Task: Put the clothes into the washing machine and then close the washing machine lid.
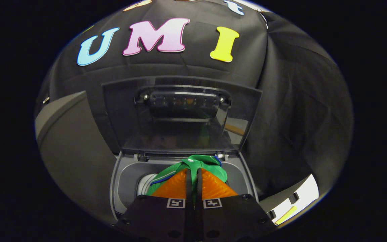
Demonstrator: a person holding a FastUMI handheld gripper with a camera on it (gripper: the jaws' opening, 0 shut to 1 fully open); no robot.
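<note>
The gripper (194, 173) is pinched tight on a green garment (203, 164), held right over the washing machine (126, 171) opening by its back edge. The lid (180, 114) is propped upright behind.

Green garment (198, 163), grey washing machine (126, 171)
</note>
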